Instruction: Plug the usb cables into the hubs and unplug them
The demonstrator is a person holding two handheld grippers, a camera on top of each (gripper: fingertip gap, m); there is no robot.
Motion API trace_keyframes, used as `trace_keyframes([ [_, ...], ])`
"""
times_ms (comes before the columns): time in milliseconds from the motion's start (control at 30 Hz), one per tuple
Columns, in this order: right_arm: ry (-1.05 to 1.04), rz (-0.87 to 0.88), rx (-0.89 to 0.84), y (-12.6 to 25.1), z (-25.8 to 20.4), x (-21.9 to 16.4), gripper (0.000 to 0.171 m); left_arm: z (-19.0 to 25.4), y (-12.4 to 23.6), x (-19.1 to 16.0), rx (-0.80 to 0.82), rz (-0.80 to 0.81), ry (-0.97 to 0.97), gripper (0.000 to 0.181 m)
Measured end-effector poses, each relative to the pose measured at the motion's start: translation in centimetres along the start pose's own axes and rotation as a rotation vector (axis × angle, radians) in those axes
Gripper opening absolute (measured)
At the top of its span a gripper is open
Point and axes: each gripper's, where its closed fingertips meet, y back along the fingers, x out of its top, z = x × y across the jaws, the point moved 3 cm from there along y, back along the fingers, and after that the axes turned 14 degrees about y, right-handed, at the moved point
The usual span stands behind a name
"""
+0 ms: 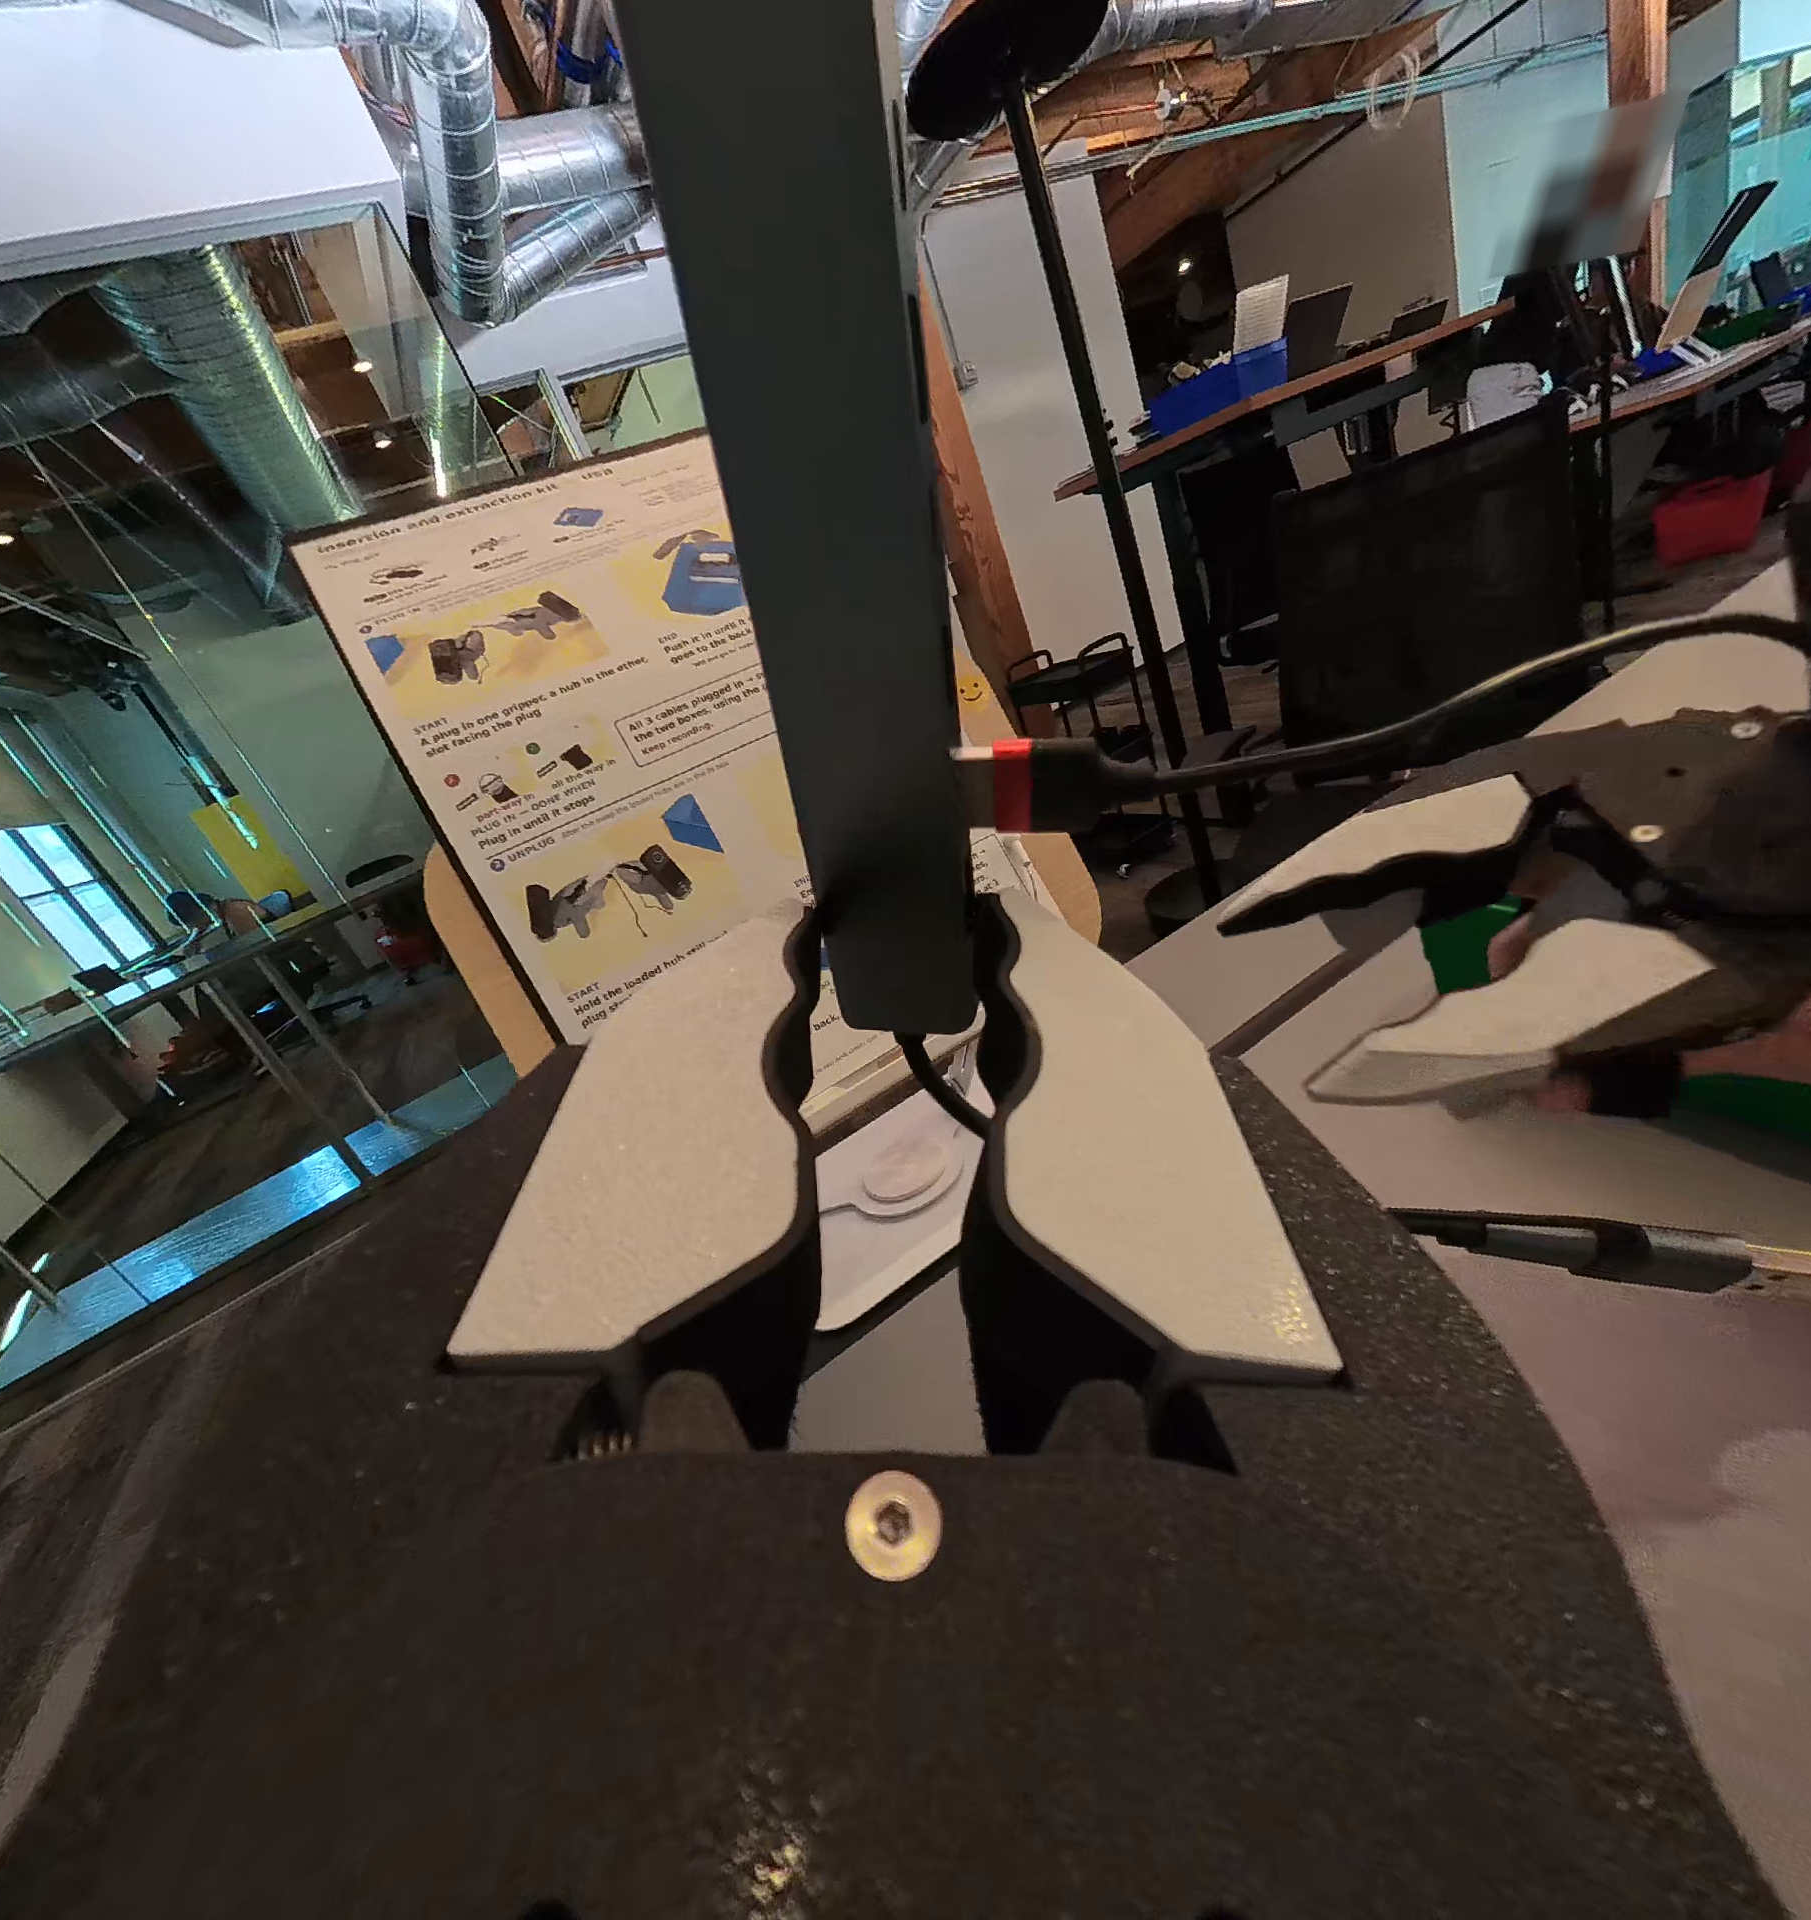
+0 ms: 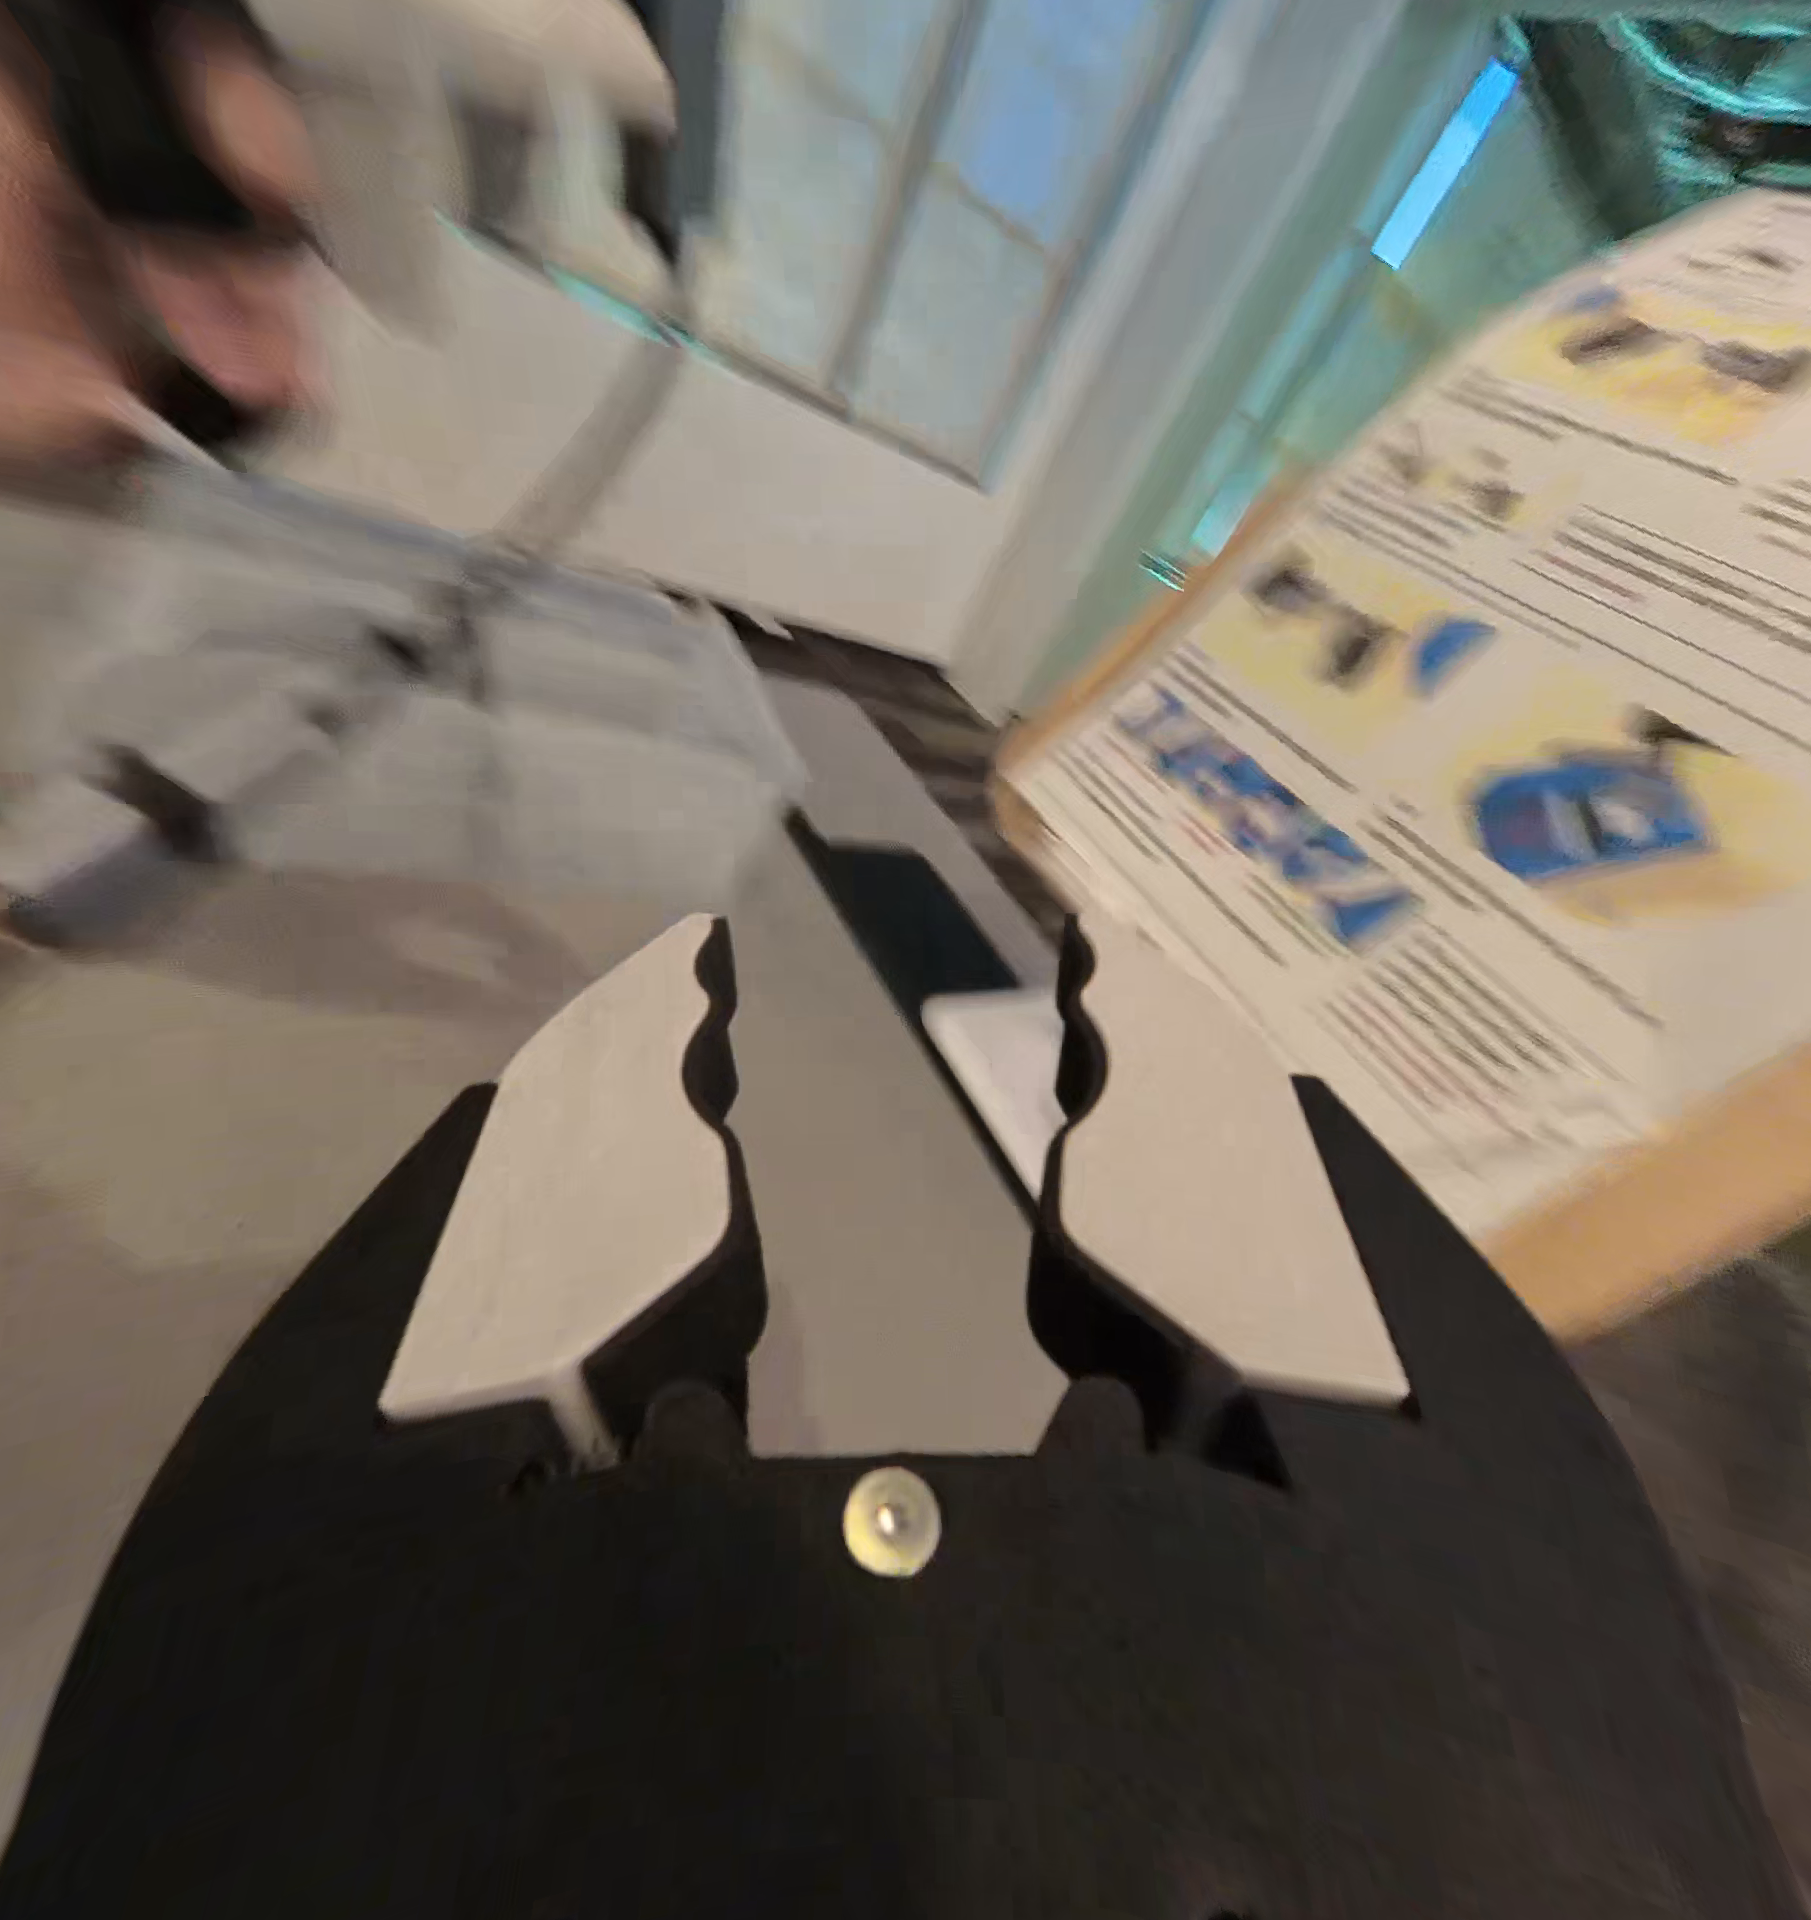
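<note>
My left gripper is shut on the lower end of a long dark grey USB hub and holds it upright. A black USB plug with a red band sits in a port on the hub's right side; its black cable arcs off to the right. My right gripper shows in the left wrist view at the right, open and empty, just right of and below that plug. In the right wrist view, which is blurred, my right gripper is open with nothing between its fingers.
An instruction board on a wooden stand is behind the hub; it also shows in the right wrist view. Another loose USB plug lies on the grey table at the right. A black lamp pole rises behind. About 15 cm separates my left fingertips from my right.
</note>
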Motion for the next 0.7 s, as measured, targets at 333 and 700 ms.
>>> trace_keyframes([
  [333,-0.002,-0.25,-0.37,1.5,4.8,-4.4,0.054,0.5,-0.5,-0.9,-0.039,-0.081,0.02,0.027],
  [700,0.082,0.109,-0.259,5.0,1.5,10.0,0.044,3.8,-2.6,-4.5,-0.084,-0.257,-0.063,0.027],
])
